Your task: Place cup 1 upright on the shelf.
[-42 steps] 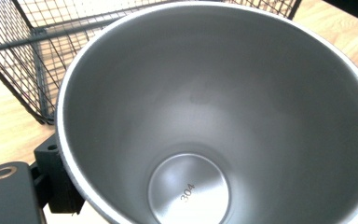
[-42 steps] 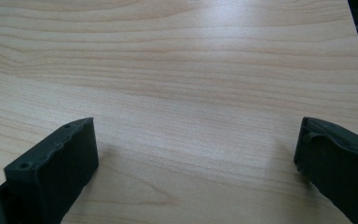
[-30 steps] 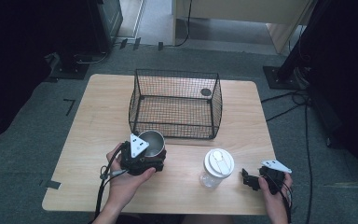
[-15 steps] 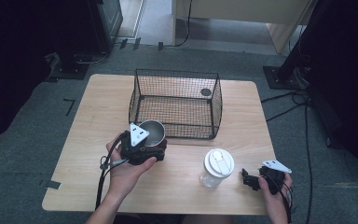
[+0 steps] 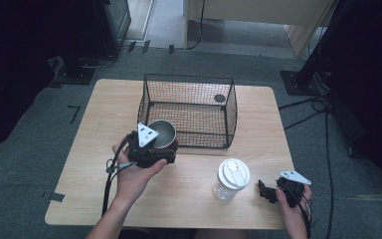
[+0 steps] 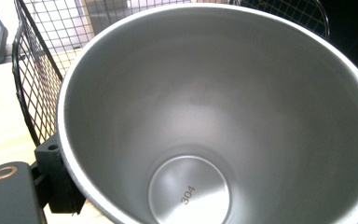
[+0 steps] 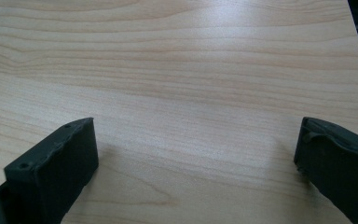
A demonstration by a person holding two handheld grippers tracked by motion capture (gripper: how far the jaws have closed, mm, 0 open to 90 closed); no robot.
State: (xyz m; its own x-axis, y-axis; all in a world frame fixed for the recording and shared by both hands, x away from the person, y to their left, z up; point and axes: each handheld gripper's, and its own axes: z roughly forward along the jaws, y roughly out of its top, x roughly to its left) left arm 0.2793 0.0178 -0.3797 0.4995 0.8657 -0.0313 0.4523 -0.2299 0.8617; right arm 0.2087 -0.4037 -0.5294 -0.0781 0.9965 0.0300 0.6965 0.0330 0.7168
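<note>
- The steel cup [image 5: 162, 132], carried in the left hand-held gripper [image 5: 151, 149], is travelling farther from the person than half a second ago and is now sitting right against the near left corner of the wire basket [image 5: 189, 112].
- The cup is standing upright with its mouth open to the high view; in the left gripper view its bare inside [image 6: 214, 116] is facing the camera, with "304" stamped on the bottom.
- The left hand-held gripper is pinching the cup: one black jaw is pressing the outer wall at the lower left of the left gripper view, while the other jaw is hidden behind the cup.
- The person's left hand [image 5: 134, 172] is wrapping the gripper from the near side, and its cable is trailing toward the near edge of the tabletop [image 5: 104, 104].
- The wire basket is standing at the far middle of the tabletop, with a small dark round thing [image 5: 220, 98] lying at its far right corner.
- A clear jar with a white lid [image 5: 232, 177] is standing upright, to the right of and nearer than the cup, well apart from it.
- The right hand-held gripper [image 5: 264, 191] is resting low near the near right corner, just right of the jar, in the right hand [image 5: 291, 204].
- Its jaws are standing spread wide over bare wood in the right gripper view, holding nothing.
</note>
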